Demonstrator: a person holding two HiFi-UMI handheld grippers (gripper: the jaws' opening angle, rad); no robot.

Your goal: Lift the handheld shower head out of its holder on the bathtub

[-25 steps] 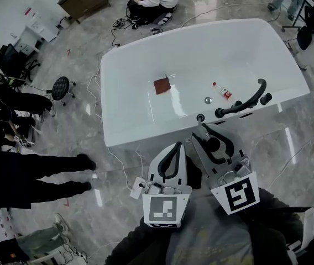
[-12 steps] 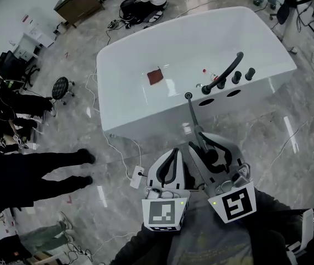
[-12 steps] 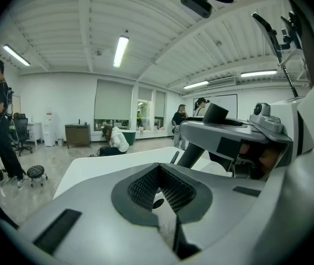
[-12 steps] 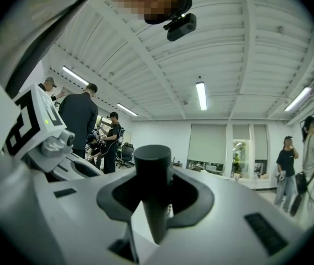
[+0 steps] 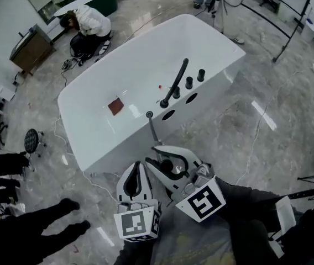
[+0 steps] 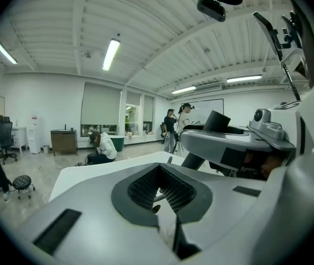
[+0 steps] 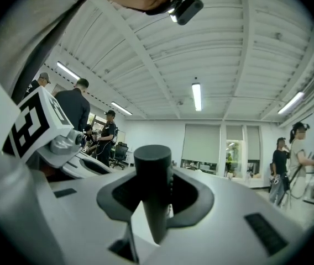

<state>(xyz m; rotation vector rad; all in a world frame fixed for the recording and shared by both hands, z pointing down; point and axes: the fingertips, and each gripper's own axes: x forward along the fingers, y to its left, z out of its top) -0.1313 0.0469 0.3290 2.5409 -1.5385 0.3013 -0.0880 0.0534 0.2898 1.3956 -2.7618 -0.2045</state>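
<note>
The shower head [image 7: 152,186] is pinched between the jaws of the right gripper [image 5: 160,160], its dark round handle standing upright between the pads. It is judged to be already out of its holder [image 5: 149,115] on the near rim of the bathtub [image 5: 124,139], well apart from it, and is joined to it only by the thin hose [image 5: 153,128].

The left gripper [image 5: 136,169] is pressed together on nothing and is held just left of the right one.

To finish the lift well, the pinch should be kept firm and square on the handle so that it cannot twist. The pull should be made along the line of the hose, so that the hose is not dragged sideways over the rim or kinked. The left gripper is best kept clear of the hose.

No brand, label or readable writing can be made out. Only black-and-white square markers are seen on the gripper cubes.
</note>
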